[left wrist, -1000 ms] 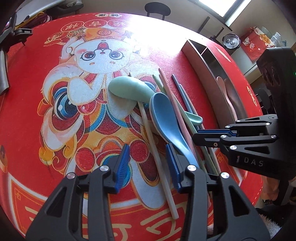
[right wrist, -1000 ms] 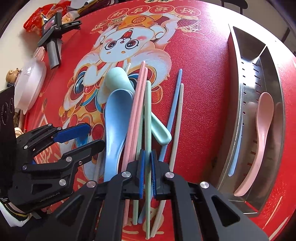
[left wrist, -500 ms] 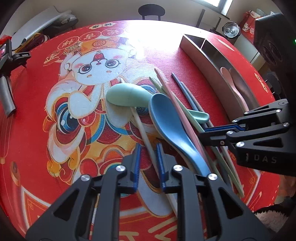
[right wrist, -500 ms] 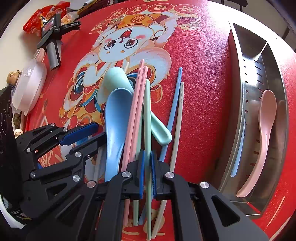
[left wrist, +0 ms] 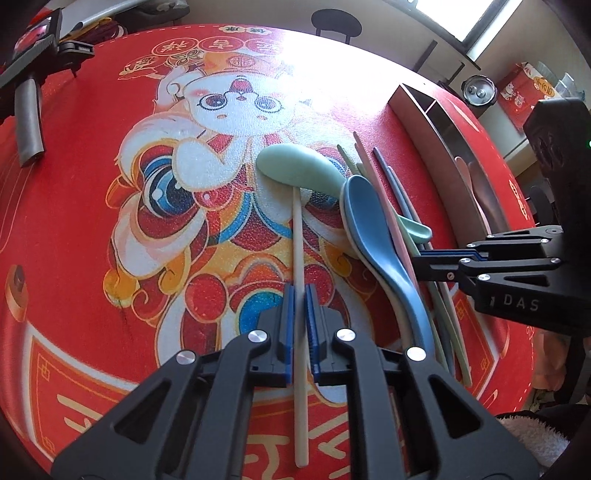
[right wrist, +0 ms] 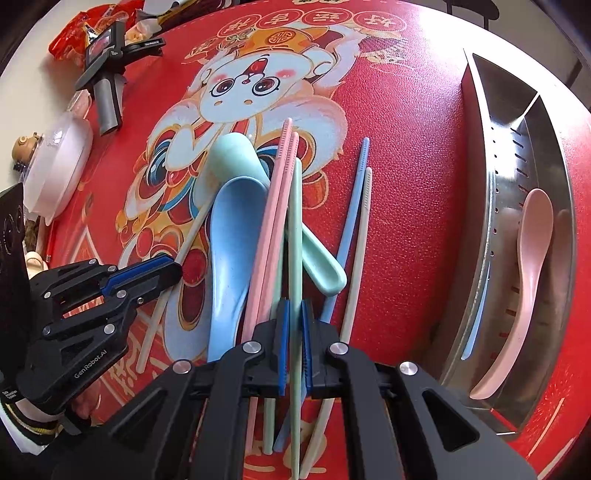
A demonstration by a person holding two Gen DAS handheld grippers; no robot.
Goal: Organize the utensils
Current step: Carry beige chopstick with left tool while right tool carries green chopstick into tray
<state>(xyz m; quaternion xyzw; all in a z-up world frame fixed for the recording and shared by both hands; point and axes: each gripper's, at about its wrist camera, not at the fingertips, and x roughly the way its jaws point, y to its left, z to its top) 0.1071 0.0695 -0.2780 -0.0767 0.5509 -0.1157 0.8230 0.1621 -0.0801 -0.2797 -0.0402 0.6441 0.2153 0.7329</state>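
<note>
The left gripper [left wrist: 300, 295] clamps a thin, stiff, slippery-looking cream chopstick [left wrist: 298, 236] mid-shaft, while the right gripper [right wrist: 294, 314] pinches a green chopstick [right wrist: 295, 236].

A home dining room: a round table [left wrist: 92, 221] under a festive red cloth, a stool [left wrist: 336, 24] and a window [left wrist: 491, 14] behind.

Left wrist view: mounted just behind the left gripper [left wrist: 300, 295], looking steeply down at the red mat [left wrist: 92, 229] from close range; the right gripper [left wrist: 428, 260] enters at the right edge. Right wrist view: same mounting behind the right gripper [right wrist: 294, 314], steeper, close; the left gripper [right wrist: 173, 267] enters at lower left. Both views share the pile of utensils [left wrist: 380, 236] [right wrist: 258, 221] and the steel tray [left wrist: 436, 125] [right wrist: 491, 192].
</note>
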